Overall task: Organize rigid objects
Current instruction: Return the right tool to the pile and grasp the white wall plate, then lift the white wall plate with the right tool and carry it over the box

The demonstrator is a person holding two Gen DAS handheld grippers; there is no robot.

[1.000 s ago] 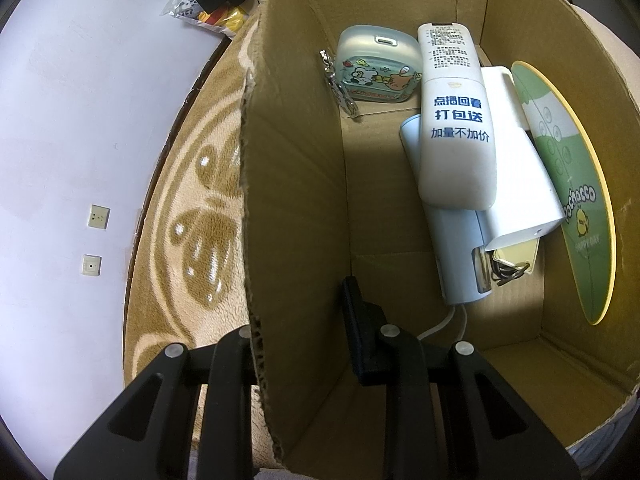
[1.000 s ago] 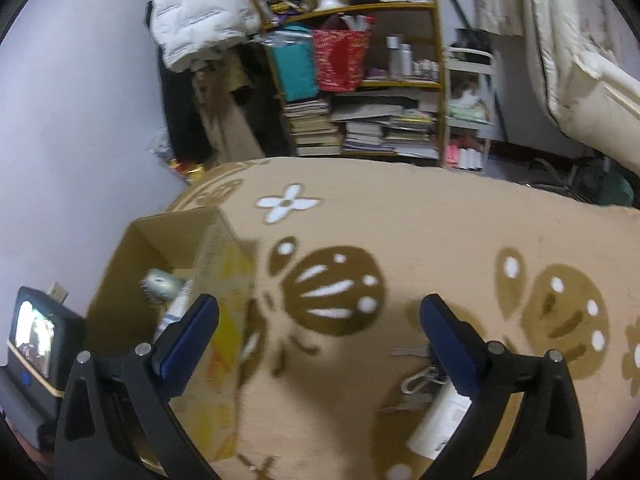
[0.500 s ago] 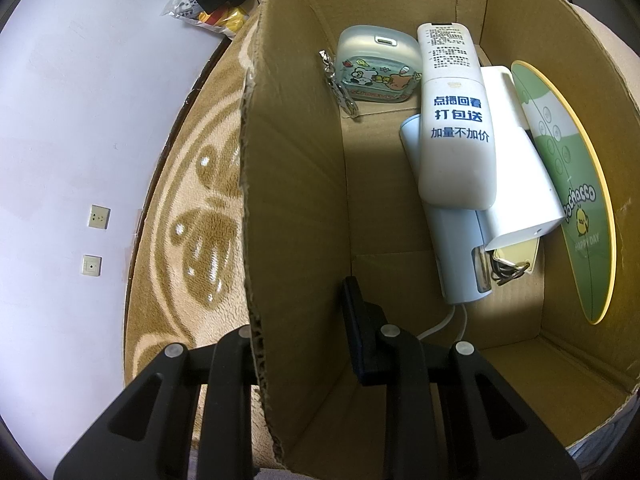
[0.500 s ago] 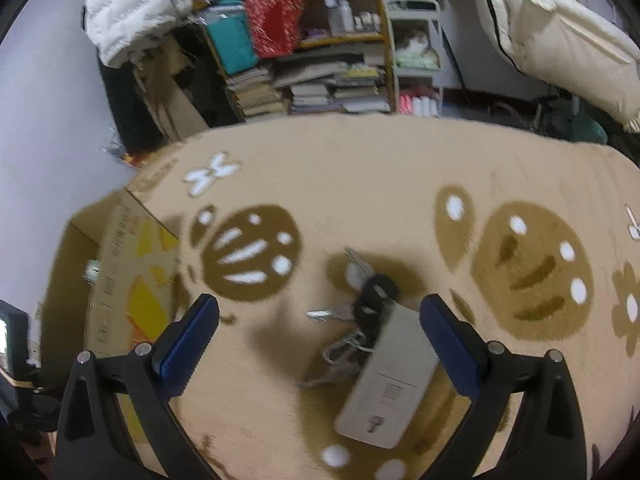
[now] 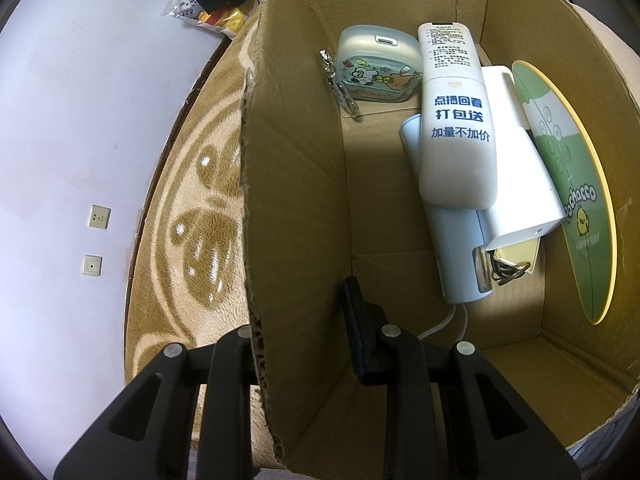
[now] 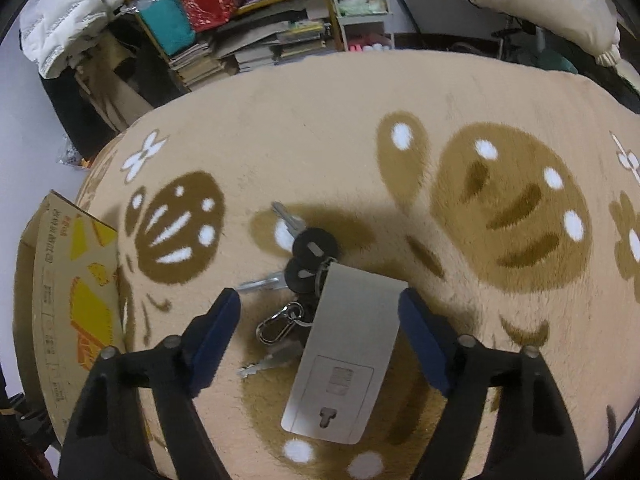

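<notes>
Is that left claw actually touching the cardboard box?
Touching. The left wrist view shows the left gripper clamped on the box wall, one of the jaws on each side with no gap.

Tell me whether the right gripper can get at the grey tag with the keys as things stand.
Probably yes. The right gripper is open and straddles the grey tag, which lies flat on the rug with the keys beside it; nothing sits between.

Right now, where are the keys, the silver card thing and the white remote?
keys [image 6: 314, 246]: right wrist view, on a black key head.
silver card [image 6: 352, 344]: right wrist view, its middle.
white remote [image 5: 458, 120]: left wrist view, on its blue lettering.
</notes>
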